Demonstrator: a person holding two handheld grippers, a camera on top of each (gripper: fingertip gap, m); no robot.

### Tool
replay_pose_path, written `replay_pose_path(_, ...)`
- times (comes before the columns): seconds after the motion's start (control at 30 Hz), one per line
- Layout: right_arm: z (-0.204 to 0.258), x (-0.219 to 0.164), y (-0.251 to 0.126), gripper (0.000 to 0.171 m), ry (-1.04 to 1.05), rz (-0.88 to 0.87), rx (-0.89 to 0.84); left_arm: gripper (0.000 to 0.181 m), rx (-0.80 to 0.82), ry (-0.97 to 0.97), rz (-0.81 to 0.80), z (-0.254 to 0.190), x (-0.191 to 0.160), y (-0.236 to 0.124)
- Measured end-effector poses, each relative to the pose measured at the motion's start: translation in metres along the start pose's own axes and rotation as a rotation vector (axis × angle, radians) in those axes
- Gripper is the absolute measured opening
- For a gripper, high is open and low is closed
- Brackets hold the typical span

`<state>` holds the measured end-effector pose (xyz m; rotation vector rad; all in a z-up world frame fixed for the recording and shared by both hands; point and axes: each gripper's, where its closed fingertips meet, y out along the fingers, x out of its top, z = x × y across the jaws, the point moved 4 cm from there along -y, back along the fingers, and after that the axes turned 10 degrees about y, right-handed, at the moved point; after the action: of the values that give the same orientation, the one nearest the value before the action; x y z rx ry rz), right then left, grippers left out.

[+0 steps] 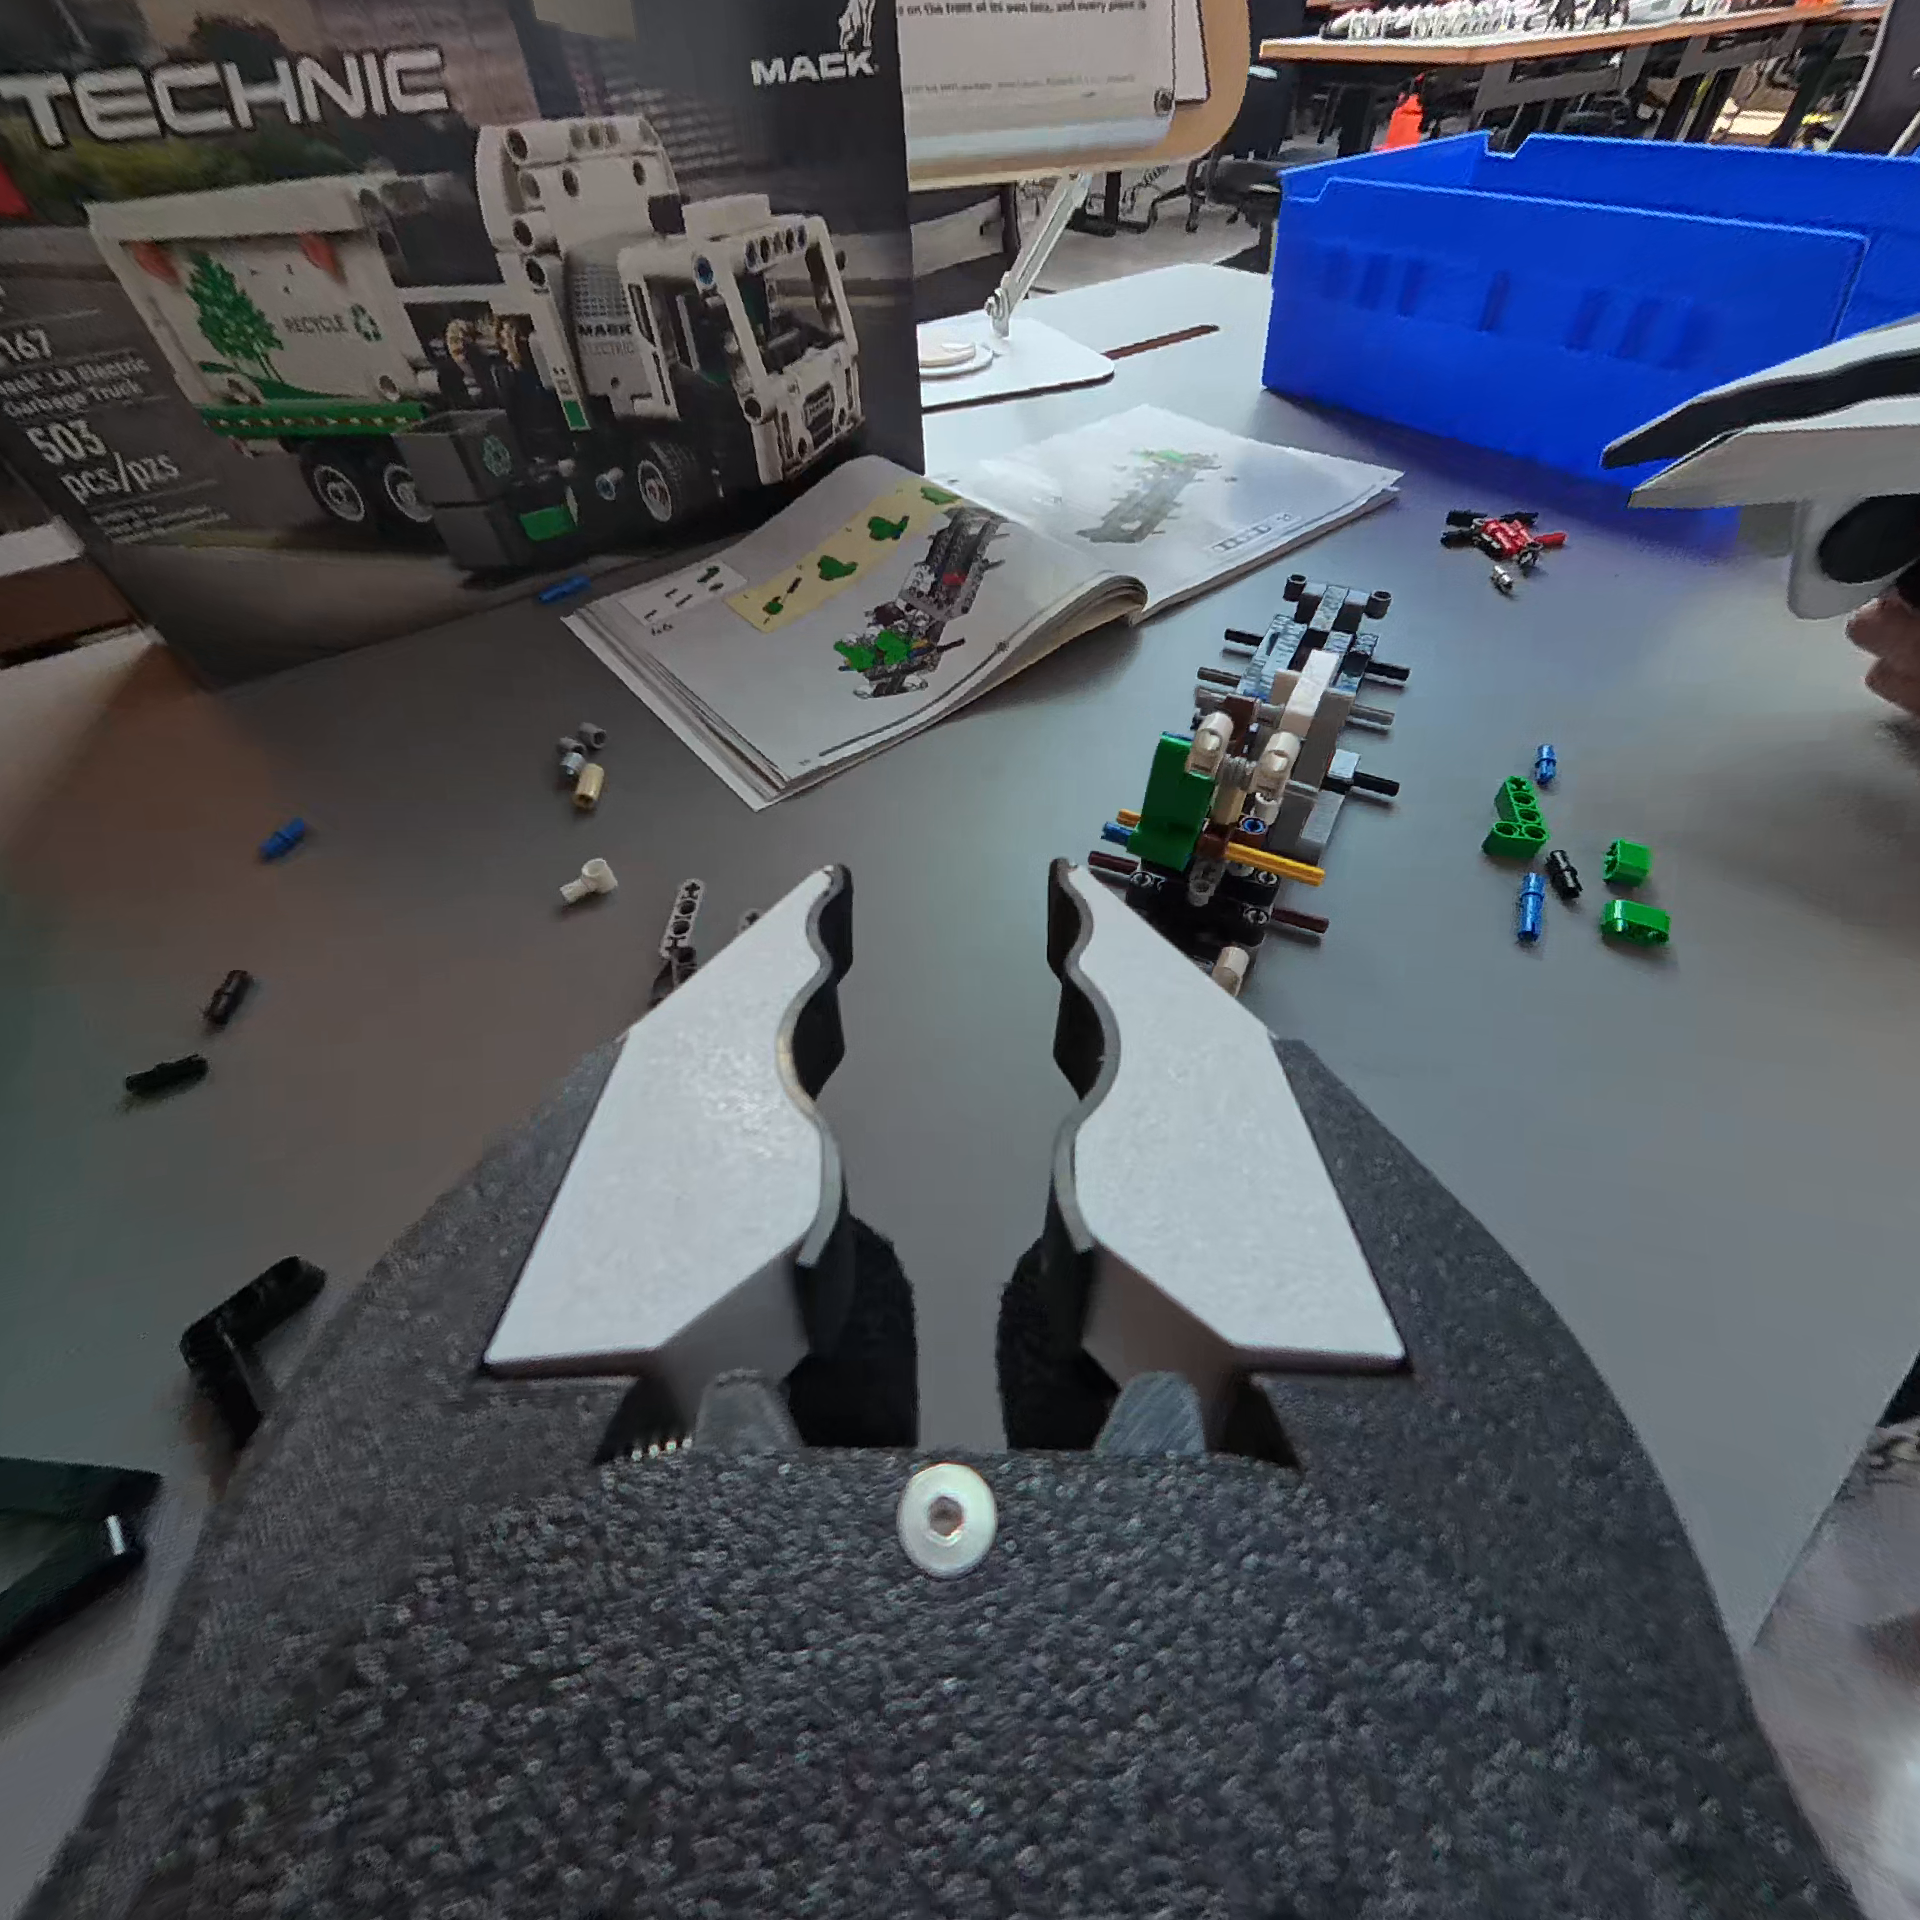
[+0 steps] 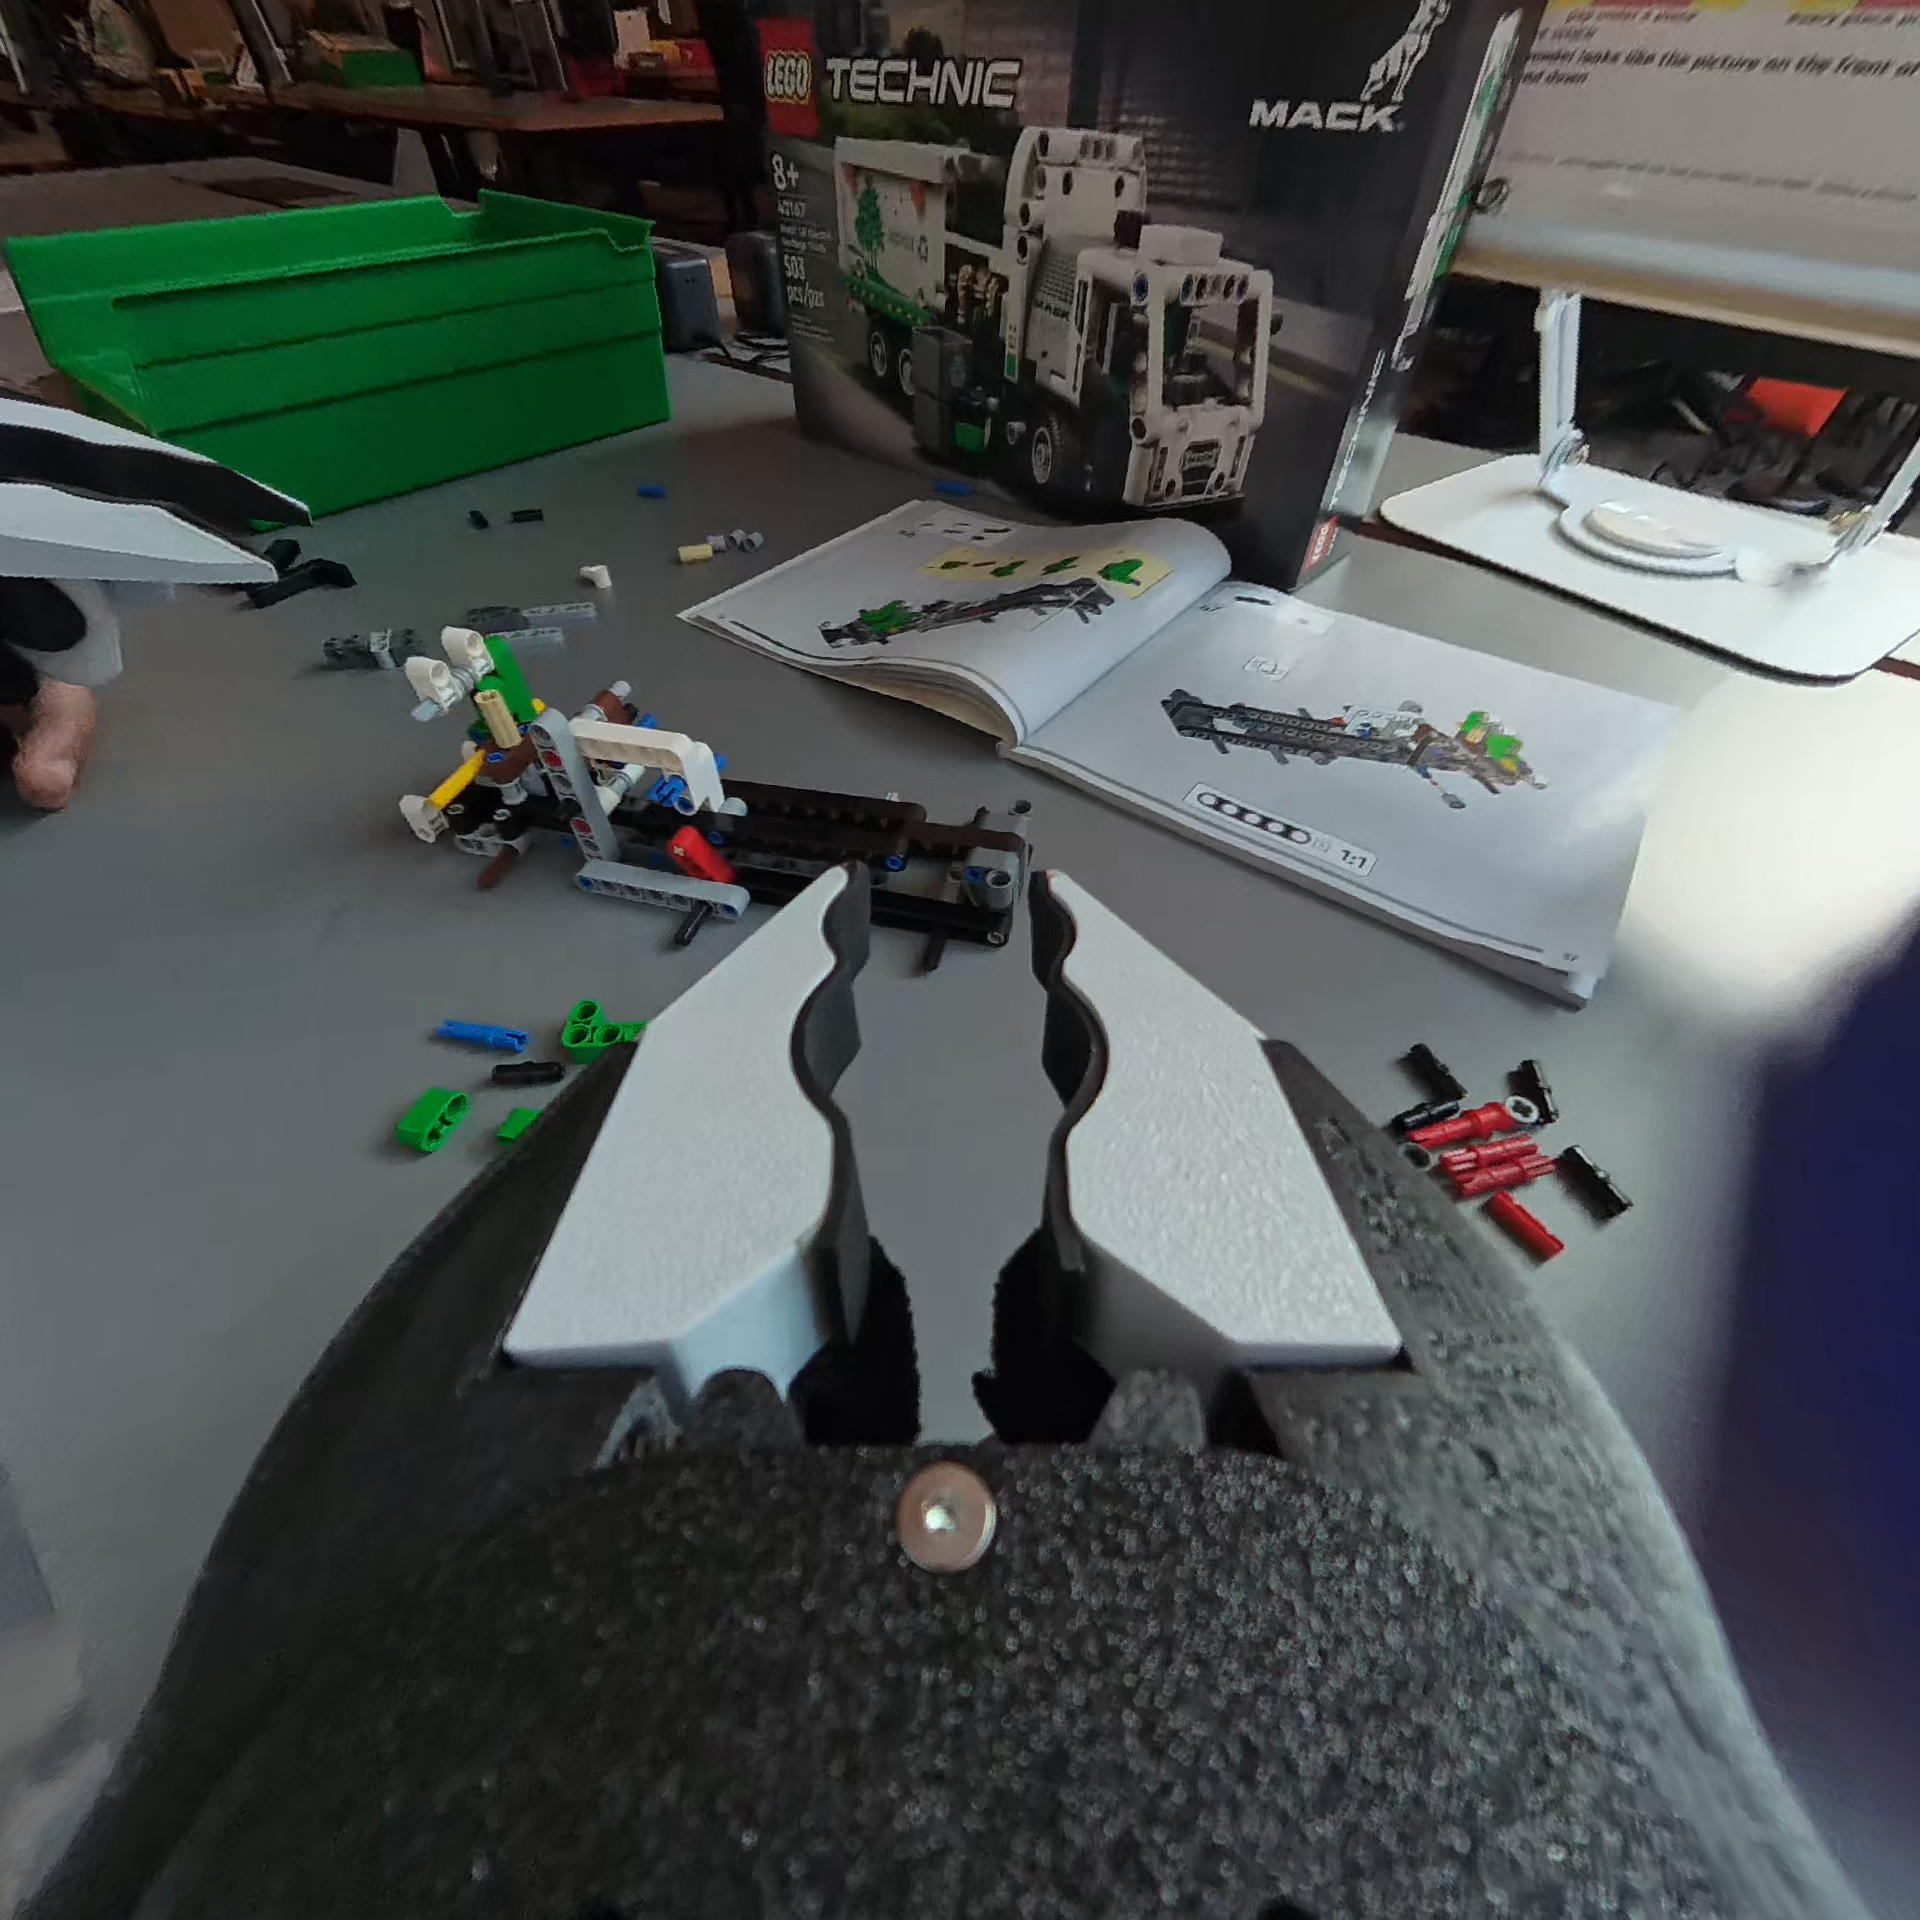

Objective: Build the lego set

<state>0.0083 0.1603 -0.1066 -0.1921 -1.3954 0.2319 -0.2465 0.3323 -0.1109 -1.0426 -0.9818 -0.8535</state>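
Hovering over table [image 1: 1558, 1195], left tool [image 1: 951, 883] and right tool [image 2: 945, 888] both parted, empty; chassis [image 2: 790, 831] untouched.

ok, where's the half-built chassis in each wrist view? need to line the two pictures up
Left wrist view: the half-built chassis lies right of centre, running away from the camera, its near end just past the tip of the left gripper's right-hand finger.
Right wrist view: it lies left of centre, stretched sideways, with one end just beyond the right gripper.
Shared landmark: the open instruction booklet behind it on the table.
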Motion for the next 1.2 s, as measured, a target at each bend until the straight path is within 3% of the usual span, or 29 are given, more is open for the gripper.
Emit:
replay_pose_path(0.13,0.004,-0.001,0.008,0.031,0.107,0.04,0.095,0.036,-0.149,-0.12,0.083,-0.002,-0.009,0.011)
replay_pose_path(0.27,0.0,0.002,0.015,0.033,0.16,0.054,0.124,0.034,-0.194,-0.227,0.089,0.004,-0.012,0.013)
replay_pose_path(0.5,-0.018,0.019,0.014,0.028,0.16,-0.114,0.083,0.024,-0.13,-0.191,0.033,0.009,-0.007,0.009)
replay_pose_path(0.83,-0.026,0.026,0.004,0.024,0.146,-0.216,0.059,0.018,-0.071,-0.154,-0.014,0.011,-0.002,0.005)
replay_pose_path(1.07,-0.026,0.023,0.009,0.025,0.158,-0.172,0.064,0.019,-0.05,-0.048,0.021,0.001,-0.002,0.008)
replay_pose_path(1.2,-0.021,0.023,0.01,0.025,0.112,-0.163,0.072,0.022,-0.116,-0.013,0.009,-0.029,0.007,0.015)
